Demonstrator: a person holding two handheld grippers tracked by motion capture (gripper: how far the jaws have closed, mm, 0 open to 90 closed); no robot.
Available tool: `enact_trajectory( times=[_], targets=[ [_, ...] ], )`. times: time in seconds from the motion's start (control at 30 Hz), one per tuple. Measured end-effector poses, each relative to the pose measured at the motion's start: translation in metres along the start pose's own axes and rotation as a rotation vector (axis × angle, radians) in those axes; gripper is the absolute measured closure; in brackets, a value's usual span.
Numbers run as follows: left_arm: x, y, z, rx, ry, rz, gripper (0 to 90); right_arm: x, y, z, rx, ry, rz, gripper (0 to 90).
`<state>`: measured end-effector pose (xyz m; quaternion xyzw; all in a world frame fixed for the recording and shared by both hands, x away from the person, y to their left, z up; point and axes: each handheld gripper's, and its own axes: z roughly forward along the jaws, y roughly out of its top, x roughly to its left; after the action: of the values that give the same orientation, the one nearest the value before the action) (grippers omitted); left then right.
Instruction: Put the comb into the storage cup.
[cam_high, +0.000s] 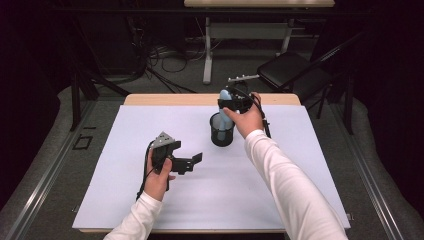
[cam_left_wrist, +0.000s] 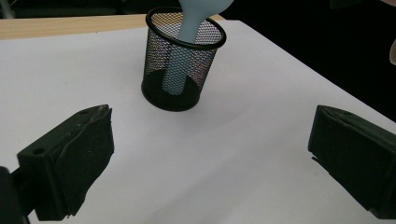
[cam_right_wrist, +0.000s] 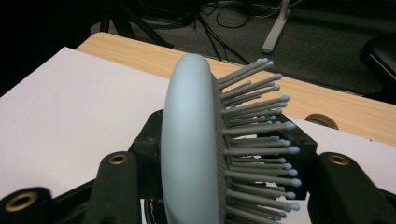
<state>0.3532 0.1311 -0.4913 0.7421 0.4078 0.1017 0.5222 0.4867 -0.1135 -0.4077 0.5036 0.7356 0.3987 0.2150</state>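
Nearest the person, the left gripper (cam_high: 192, 161) hovers low over the white sheet (cam_high: 125, 175) with its jaws spread wide and nothing between them. Farther on stands a black mesh cup (cam_high: 221, 131), upright near the sheet's middle. Above it the right gripper (cam_high: 231, 102) is clamped on the head of a pale blue hairbrush (cam_right_wrist: 196, 140), whose handle reaches down inside the cup.

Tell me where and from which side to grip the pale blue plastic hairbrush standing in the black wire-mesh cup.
Grip the pale blue plastic hairbrush by its oval head, from above, one pad on the smooth back and one on the bristle side. Its handle sits down inside the black wire-mesh cup, so the head alone sticks out. The right gripper holds it about that way.
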Motion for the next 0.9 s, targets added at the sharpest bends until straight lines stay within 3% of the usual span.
enact_trajectory(
  times=[0.47,0.9],
  targets=[
    [0.0005,0.0001,-0.0003,-0.002,0.002,-0.001,0.5,0.0009,-0.001,-0.0006,-0.007,0.01,0.013,44.3],
    [0.0007,0.0001,-0.0002,-0.002,0.003,0.0,0.5,0.0052,-0.0017,-0.0005,-0.019,-0.001,-0.023,41.3]
  ],
)
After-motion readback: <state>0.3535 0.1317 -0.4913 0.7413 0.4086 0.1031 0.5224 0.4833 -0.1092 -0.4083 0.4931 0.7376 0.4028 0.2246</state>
